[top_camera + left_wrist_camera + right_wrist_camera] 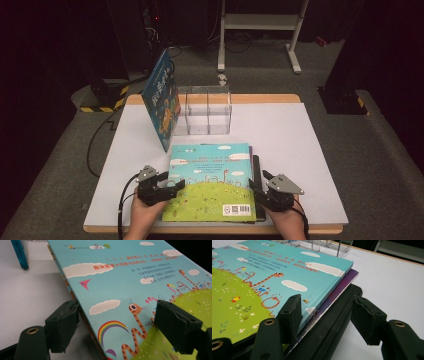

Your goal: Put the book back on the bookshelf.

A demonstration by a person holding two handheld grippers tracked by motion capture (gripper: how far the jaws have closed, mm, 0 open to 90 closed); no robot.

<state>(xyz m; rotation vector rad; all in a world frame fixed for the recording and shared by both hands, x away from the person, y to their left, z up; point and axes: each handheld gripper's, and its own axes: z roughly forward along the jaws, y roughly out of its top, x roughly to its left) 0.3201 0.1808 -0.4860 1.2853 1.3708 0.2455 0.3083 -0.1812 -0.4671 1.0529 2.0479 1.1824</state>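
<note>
Two grippers are flanking the picture book [212,182] lying atop a stack on the table [300,150]: left gripper [172,186] is straddling its left edge, right gripper [257,187] its right edge, both released.

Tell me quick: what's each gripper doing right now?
Left gripper: open, jaws straddling the left edge of the sky-blue and green picture book, not clamped.
Right gripper: open, jaws at the right edge of the book stack, nothing gripped.

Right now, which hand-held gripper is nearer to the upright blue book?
Left. The left hand-held gripper is at the stack's left edge, on the upright book's side; the right hand-held gripper is at the stack's right edge.
</note>
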